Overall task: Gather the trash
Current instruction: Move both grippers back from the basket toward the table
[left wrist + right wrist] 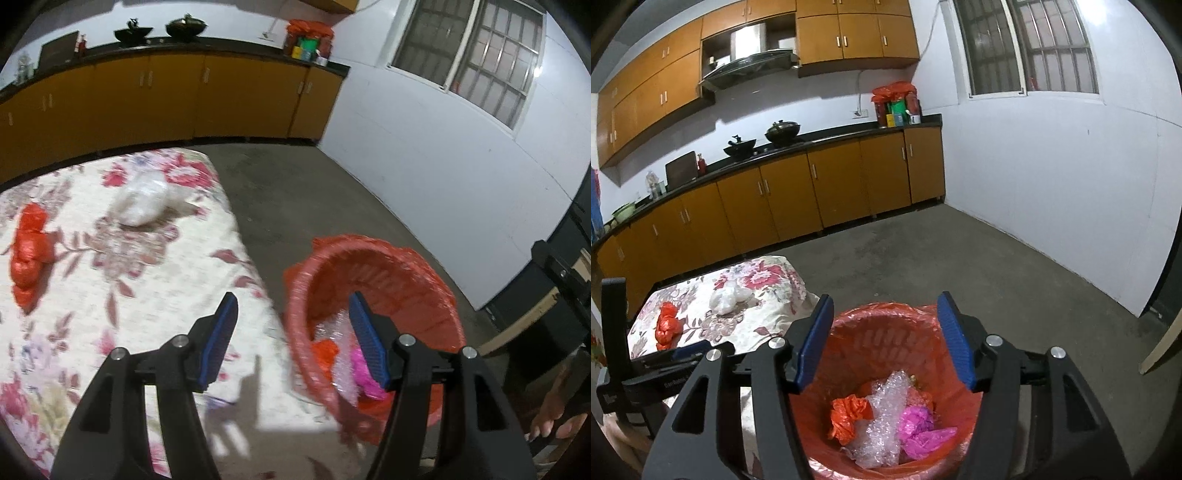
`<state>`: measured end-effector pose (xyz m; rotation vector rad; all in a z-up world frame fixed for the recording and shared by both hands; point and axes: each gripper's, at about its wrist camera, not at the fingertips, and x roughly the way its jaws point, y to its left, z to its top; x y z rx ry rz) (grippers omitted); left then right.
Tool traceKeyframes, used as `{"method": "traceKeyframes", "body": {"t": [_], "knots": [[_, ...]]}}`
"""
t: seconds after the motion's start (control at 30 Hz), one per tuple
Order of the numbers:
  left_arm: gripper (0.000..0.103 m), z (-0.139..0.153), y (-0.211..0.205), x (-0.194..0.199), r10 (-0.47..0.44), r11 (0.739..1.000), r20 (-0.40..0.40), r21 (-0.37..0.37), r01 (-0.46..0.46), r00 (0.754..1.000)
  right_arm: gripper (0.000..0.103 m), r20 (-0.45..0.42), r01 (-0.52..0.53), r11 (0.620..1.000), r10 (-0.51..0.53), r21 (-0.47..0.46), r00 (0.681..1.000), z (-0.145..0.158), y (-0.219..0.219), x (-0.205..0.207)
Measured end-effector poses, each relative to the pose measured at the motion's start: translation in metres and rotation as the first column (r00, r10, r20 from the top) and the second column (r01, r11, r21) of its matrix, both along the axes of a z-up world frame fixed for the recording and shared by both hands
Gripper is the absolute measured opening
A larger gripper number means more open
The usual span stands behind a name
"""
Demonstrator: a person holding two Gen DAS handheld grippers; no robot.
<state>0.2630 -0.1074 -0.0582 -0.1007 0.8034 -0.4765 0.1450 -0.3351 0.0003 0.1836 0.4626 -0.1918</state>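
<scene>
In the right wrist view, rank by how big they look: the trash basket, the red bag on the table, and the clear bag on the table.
1. Trash basket, by far, though nearest the camera.
2. Red bag and clear bag: too alike to rank.

Left gripper (pixel 291 321) gapes empty between floral table (pixel 92 332) and red bin (pixel 424 280).

a home kitchen: orange-brown base cabinets (pixel 827 184) run under a black countertop (pixel 798 146), with matching wall cabinets (pixel 857 33) and a range hood (pixel 750 64) above. two dark woks (pixel 782 132) sit on the stove, a barred window (pixel 1027 48) is set in the white wall, and the floor (pixel 960 258) is bare concrete.
</scene>
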Motion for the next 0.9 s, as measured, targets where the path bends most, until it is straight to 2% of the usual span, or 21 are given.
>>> {"method": "traceKeyframes", "body": {"t": [0.13,0.27,0.4,0.5,0.63,0.8,0.9], "knots": [[0.068,0.006,0.033,0.005,0.084,0.994,0.057,0.06,-0.087,0.995,0.072,0.017,-0.024,0.999,0.025,-0.03,1.0,0.004,0.013,0.004],[0.072,0.01,0.075,0.016,0.186,0.975,0.104,0.106,-0.197,0.977,0.082,0.031,-0.066,0.996,0.067,-0.054,0.997,0.008,0.034,0.016],[0.077,0.013,0.125,0.03,0.297,0.942,0.12,0.123,-0.311,0.947,0.085,0.024,-0.125,0.99,0.126,-0.059,0.992,0.006,0.06,0.037],[0.082,0.011,0.161,0.04,0.368,0.913,0.131,0.137,-0.385,0.92,0.092,0.018,-0.189,0.981,0.19,-0.051,0.982,0.004,0.084,0.058],[0.084,0.0,0.2,0.056,0.438,0.886,0.092,0.128,-0.447,0.894,0.097,-0.017,-0.276,0.959,0.275,-0.064,0.961,-0.005,0.124,0.095],[0.085,-0.02,0.22,0.077,0.482,0.87,0.009,0.111,-0.48,0.876,0.098,-0.07,-0.336,0.938,0.331,-0.084,0.941,-0.023,0.167,0.135],[0.085,-0.035,0.222,0.092,0.483,0.871,-0.028,0.114,-0.477,0.875,0.098,-0.101,-0.355,0.931,0.347,-0.085,0.933,-0.035,0.183,0.152]]}}
